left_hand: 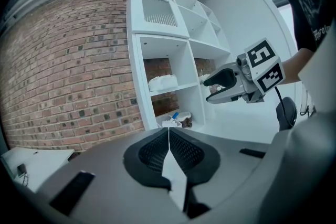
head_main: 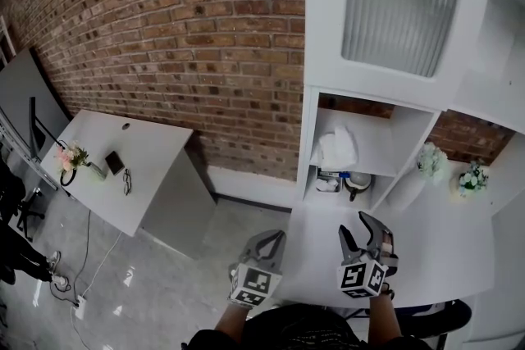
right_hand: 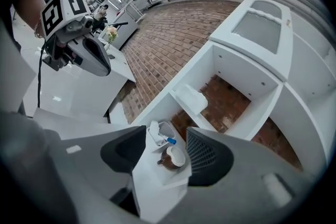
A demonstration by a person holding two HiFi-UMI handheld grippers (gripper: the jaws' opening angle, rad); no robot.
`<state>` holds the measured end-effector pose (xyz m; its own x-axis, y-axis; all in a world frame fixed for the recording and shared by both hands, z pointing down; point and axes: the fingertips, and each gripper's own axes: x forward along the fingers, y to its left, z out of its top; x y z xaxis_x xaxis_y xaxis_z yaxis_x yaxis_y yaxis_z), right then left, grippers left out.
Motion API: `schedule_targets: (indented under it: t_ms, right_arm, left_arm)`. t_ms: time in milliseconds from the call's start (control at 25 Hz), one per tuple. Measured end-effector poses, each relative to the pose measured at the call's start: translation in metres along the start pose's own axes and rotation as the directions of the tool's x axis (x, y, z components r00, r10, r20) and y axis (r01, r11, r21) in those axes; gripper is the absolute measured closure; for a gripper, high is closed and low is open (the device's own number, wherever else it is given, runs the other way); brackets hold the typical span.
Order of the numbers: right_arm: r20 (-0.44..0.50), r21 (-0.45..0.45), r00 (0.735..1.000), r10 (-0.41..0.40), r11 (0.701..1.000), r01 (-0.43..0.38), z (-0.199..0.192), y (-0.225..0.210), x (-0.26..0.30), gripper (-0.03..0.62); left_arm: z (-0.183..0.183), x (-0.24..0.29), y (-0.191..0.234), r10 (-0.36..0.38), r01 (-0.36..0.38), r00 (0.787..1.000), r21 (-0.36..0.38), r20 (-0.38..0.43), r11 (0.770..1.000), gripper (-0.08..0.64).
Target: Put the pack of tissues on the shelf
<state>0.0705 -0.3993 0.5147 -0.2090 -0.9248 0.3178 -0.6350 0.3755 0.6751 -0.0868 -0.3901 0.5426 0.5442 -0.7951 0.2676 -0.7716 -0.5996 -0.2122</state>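
Nearest, the left gripper (head_main: 276,237) has its jaws closed on nothing, and the right gripper (head_main: 354,227) has its jaws apart and empty, both above the white table (head_main: 447,250). The pack of tissues (head_main: 336,150) already lies on the far shelf (head_main: 376,158), so probably no grip is needed.

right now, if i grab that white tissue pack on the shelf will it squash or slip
It would probably squash: the tissue pack looks soft and lumpy, with a rumpled top. It is likely light for its bulk, so a gentle squeeze should lift it. It sits low and wide on the smooth white shelf, so a push would likely slide it rather than tip it.
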Motion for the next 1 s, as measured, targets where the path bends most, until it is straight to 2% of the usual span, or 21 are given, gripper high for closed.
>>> schedule_targets:
  t_ms: [200, 360, 1000]
  right_arm:
    - [-0.001, -0.007, 1.0, 0.005, 1.0, -0.005, -0.007, 0.018, -0.011, 0.421]
    - [-0.018, 0.0, 1.0, 0.009, 1.0, -0.009, -0.013, 0.029, -0.018, 0.448]
    - [-0.059, 0.033, 0.998, -0.019, 0.999, 0.021, -0.03, 0.034, -0.034, 0.512]
  left_arm:
    - [-0.002, -0.003, -0.007, -0.014, 0.014, 1.0, 0.004, 0.001, 1.0, 0.548]
    - [0.0, -0.004, -0.012, -0.028, 0.028, 0.999, 0.011, 0.015, 1.0, 0.548]
    - [-0.003, -0.005, -0.037, -0.072, 0.072, 0.997, 0.01, 0.016, 0.997, 0.548]
